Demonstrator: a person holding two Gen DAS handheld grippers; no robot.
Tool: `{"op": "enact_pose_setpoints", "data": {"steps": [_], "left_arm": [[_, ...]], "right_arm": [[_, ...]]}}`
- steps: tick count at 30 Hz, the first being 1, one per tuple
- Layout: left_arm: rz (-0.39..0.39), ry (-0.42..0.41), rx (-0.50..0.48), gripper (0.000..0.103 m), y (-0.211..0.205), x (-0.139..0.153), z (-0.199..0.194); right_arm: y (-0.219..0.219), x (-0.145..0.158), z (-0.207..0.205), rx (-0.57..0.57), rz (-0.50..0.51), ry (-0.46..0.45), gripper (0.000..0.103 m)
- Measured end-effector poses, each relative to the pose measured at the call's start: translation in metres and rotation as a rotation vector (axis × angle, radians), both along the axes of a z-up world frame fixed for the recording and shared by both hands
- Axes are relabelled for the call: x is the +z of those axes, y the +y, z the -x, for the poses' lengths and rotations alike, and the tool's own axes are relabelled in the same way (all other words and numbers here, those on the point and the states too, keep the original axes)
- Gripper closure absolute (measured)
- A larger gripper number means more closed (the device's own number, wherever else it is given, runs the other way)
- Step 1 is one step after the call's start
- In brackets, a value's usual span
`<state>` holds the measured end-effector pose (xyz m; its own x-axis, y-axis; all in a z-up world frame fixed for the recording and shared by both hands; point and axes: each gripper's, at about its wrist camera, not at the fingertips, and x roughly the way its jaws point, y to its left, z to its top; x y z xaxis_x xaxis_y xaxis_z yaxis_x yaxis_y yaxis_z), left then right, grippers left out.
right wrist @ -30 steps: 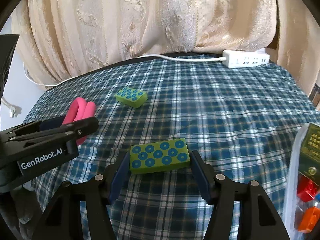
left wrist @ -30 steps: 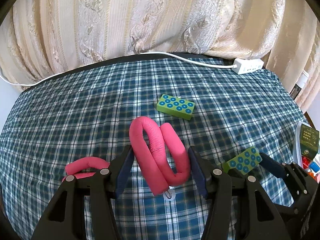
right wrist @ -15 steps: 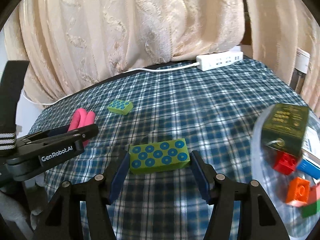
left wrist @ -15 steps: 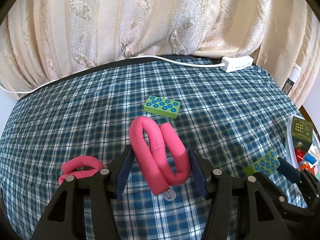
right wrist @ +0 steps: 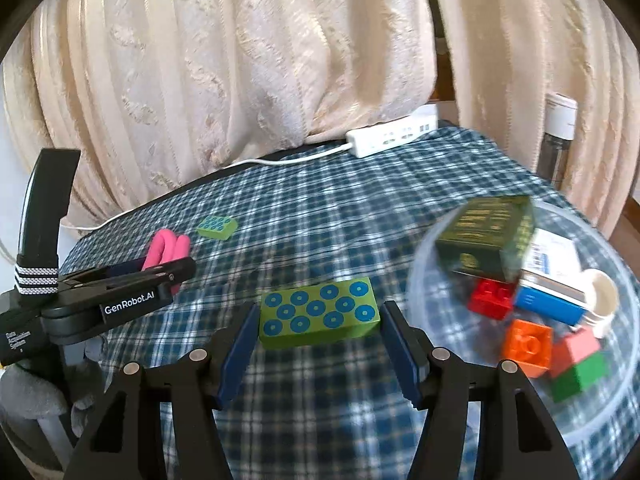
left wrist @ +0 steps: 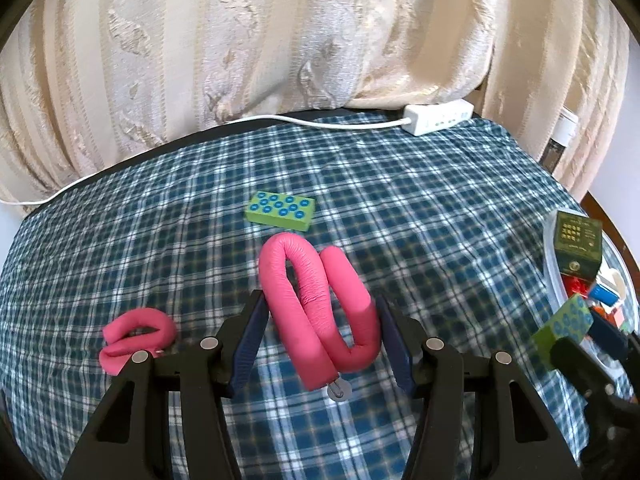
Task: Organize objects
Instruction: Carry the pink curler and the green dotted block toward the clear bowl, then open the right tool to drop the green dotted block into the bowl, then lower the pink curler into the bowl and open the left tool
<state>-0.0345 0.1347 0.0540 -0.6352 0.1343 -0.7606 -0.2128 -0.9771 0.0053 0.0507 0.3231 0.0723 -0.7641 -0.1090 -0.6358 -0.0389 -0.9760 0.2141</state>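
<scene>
R claw (right wrist: 318, 322) is clamped on a green block (right wrist: 318, 318), long axis across the jaws, lifted off the plaid worktop (right wrist: 320, 220). The clear bin (right wrist: 616, 392) w/ other blocks sits lower right of that frame, just beside the block, so the R hand is nearer & likely drops first. L claw (left wrist: 320, 334) grips a folded pink foam roller (left wrist: 316, 312). A 2nd green block (left wrist: 281, 211) lies centre frame, above the L claw; another pink roller (left wrist: 136, 334) lower left.
</scene>
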Motion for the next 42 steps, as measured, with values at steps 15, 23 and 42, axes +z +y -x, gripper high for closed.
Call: {"op": "enact_pose_setpoints", "data": {"steps": [15, 23, 42], "left_arm": [[-0.001, -0.011, -0.141, 0.046, 0.055, 0.007, -0.024], [-0.036, -0.020, -0.263, 0.046, 0.096, 0.011, -0.038], [-0.067, -0.049, -0.438, 0.046, 0.173, 0.010, -0.054]], "right_arm": [[0.088, 0.006, -0.045, -0.215, 0.002, 0.034, 0.039], [0.123, 0.006, -0.059, -0.291, 0.013, 0.055, 0.039], [0.154, -0.007, -0.069, -0.303, 0.102, 0.064, 0.039]]}}
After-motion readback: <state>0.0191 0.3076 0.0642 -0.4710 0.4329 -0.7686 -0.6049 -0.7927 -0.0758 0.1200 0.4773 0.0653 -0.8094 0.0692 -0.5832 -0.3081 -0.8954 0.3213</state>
